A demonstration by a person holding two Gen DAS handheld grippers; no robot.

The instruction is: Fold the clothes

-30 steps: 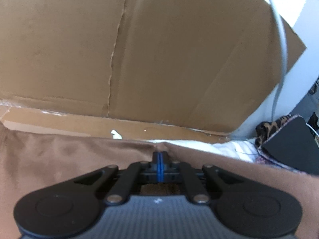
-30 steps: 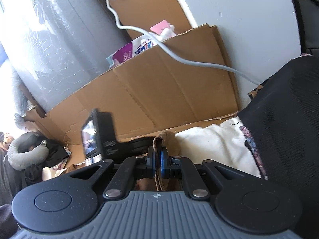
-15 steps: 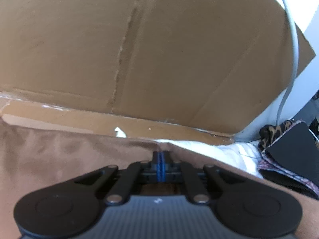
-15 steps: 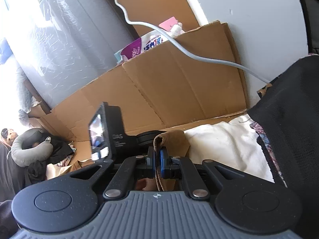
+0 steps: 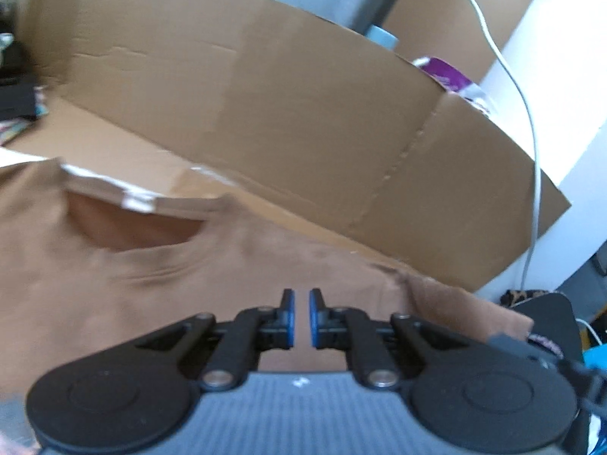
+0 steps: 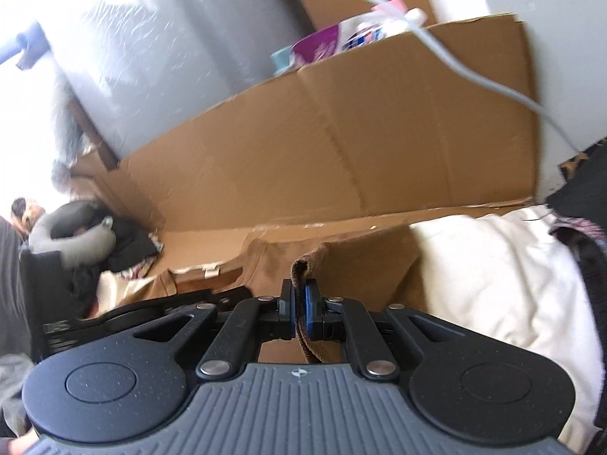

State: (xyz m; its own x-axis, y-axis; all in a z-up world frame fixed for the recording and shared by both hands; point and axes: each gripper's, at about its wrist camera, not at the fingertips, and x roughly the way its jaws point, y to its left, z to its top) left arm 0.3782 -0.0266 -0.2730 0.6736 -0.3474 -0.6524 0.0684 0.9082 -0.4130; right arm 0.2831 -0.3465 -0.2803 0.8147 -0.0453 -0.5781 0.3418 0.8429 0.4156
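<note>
A brown T-shirt (image 5: 114, 284) lies spread flat in front of the cardboard, its neck opening (image 5: 129, 223) at the left in the left wrist view. My left gripper (image 5: 299, 303) hovers just over the shirt's middle. Its blue pads stand a small gap apart with nothing between them. In the right wrist view, my right gripper (image 6: 299, 295) is shut on a folded edge of the same brown T-shirt (image 6: 341, 261), and the cloth stands up between its pads. The left gripper's black body (image 6: 114, 311) shows low at the left there.
A tall cardboard sheet (image 5: 303, 113) walls off the far side. A white cloth (image 6: 493, 276) and a black garment (image 6: 592, 178) lie to the right. A grey cable (image 5: 527, 113) hangs down at the right. A grey neck pillow (image 6: 76, 242) sits far left.
My left gripper has opened, let go of the brown shirt and pulled back, so the shirt now lies spread with its neck showing. The right gripper keeps its hold and has shifted slightly.
</note>
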